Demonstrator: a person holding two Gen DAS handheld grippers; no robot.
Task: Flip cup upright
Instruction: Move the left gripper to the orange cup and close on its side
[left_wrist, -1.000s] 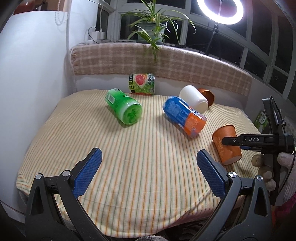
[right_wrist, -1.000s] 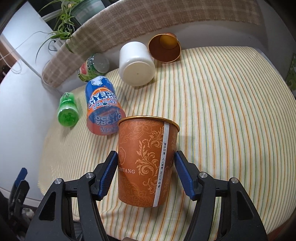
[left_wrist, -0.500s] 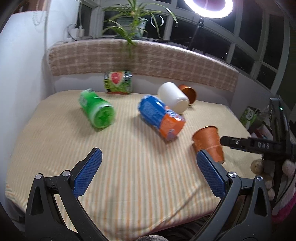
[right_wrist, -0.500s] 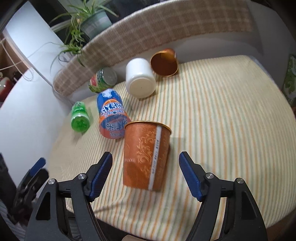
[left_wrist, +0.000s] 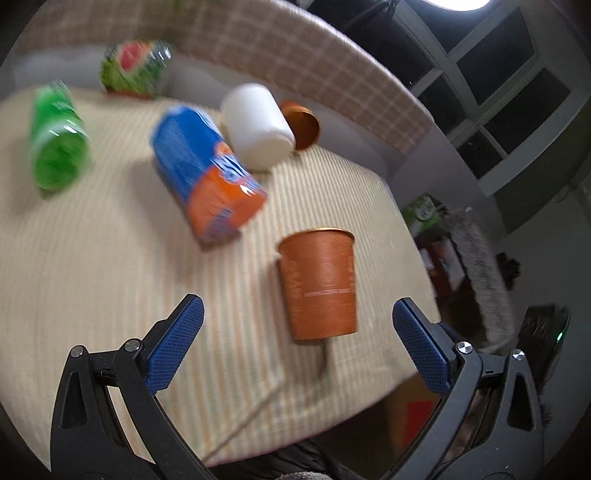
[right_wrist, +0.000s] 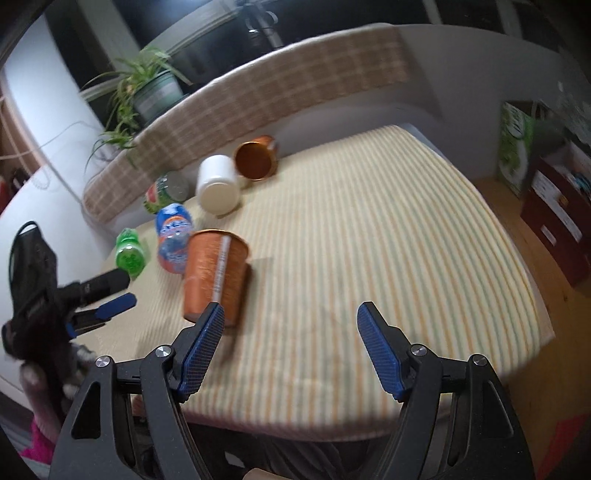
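In the left wrist view, the orange paper cup with a gold rim (left_wrist: 320, 284) stands upright, mouth up, on the striped yellow tablecloth (left_wrist: 92, 280) right of centre, just beyond and between the blue-padded fingers of the left gripper (left_wrist: 297, 349), whose jaws are spread wide and touch nothing. Behind it lie a blue and orange bottle (left_wrist: 207, 177), a white cup (left_wrist: 258, 127), a second orange cup on its side (left_wrist: 301, 123) and a green bottle (left_wrist: 55, 147), all blurred.

In the right wrist view, the orange paper cup (right_wrist: 216, 275) sits left of centre, above the left finger of the right gripper (right_wrist: 290, 354), which is also spread wide and empty. Only this view shows the left gripper from outside (right_wrist: 107, 306), held low at the left edge, and a potted green plant (right_wrist: 147, 92) at upper left.
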